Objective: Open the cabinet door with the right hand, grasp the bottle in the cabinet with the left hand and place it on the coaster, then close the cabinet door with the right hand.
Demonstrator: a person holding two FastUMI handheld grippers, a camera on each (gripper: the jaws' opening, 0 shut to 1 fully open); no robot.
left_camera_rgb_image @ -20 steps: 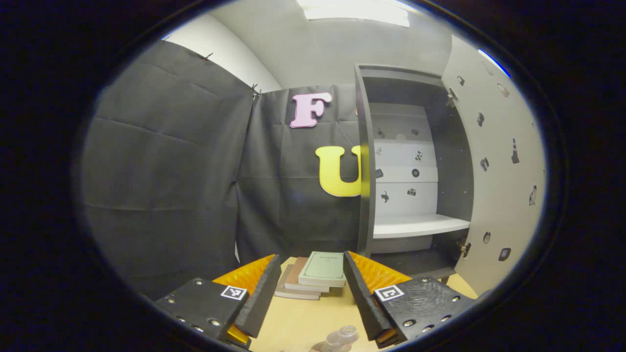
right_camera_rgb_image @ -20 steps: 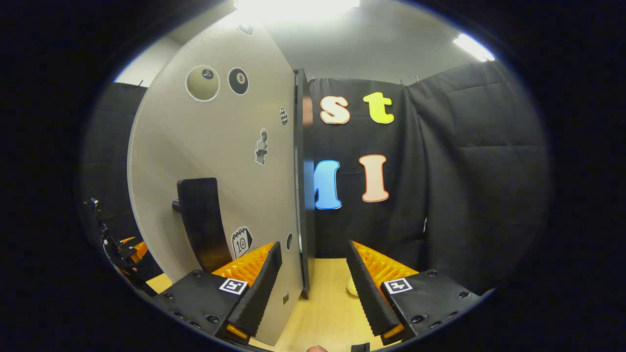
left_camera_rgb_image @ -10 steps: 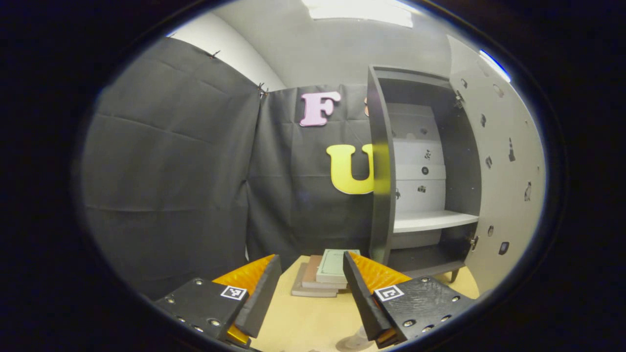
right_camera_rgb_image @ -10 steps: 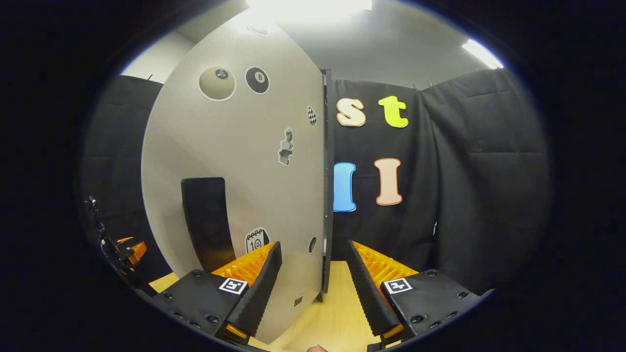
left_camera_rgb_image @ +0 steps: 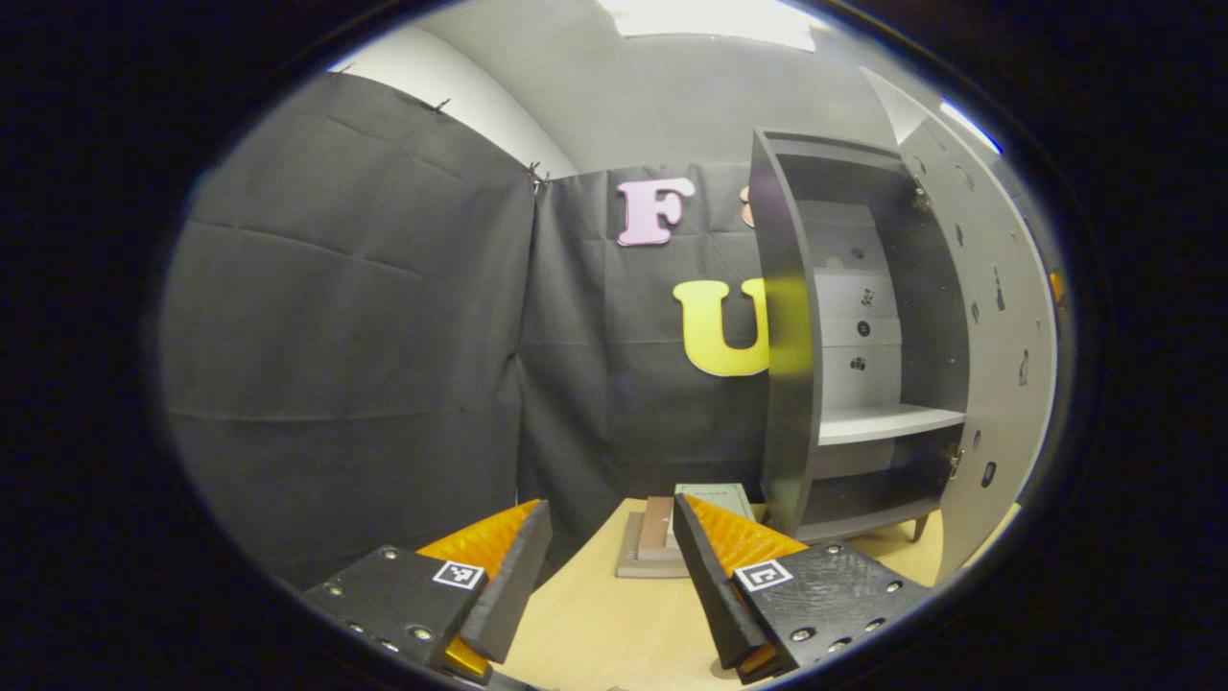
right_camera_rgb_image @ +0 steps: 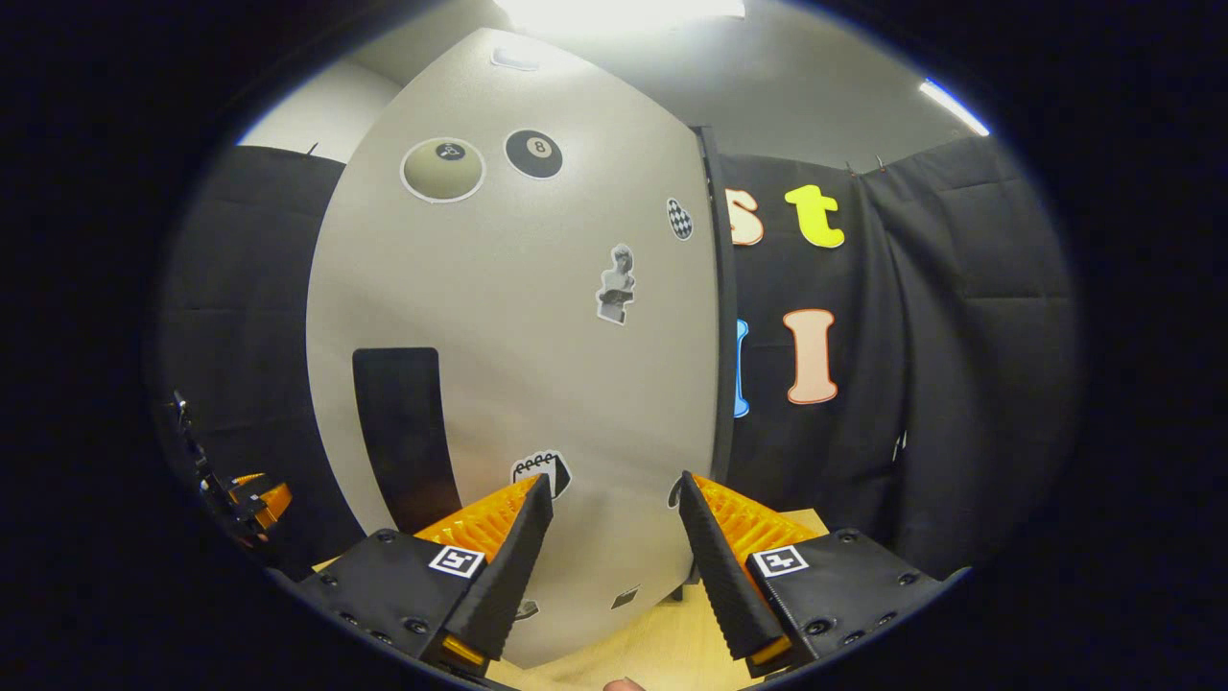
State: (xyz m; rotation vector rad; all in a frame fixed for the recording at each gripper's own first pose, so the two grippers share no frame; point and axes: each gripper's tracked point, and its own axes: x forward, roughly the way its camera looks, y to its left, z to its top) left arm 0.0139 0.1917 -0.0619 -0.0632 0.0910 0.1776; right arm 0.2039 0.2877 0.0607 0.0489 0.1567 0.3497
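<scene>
In the right gripper view, the cabinet door (right_camera_rgb_image: 537, 384) stood straight ahead of the right gripper (right_camera_rgb_image: 614, 566), its pale, sticker-dotted face spreading from about 9 o'clock to 1 o'clock. The door's black handle (right_camera_rgb_image: 403, 432) sat at roughly 10 o'clock from the fingertips, apart from them. The fingers were spread wide and held nothing; whether the tips touched the door could not be told. The gripper pointed level at the door's lower half, above the wooden table (right_camera_rgb_image: 662, 643).

In the left gripper view, the left gripper (left_camera_rgb_image: 609, 576) was likewise wide open and empty, aimed level over the table (left_camera_rgb_image: 595, 624). The cabinet (left_camera_rgb_image: 844, 336) lay at about 1 o'clock, well apart, its door (left_camera_rgb_image: 998, 326) swung partly open on the far right. A white shelf (left_camera_rgb_image: 887, 422) inside was bare. A stack of books (left_camera_rgb_image: 676, 537) lay on the table beside the cabinet's foot, just beyond the right finger.
</scene>
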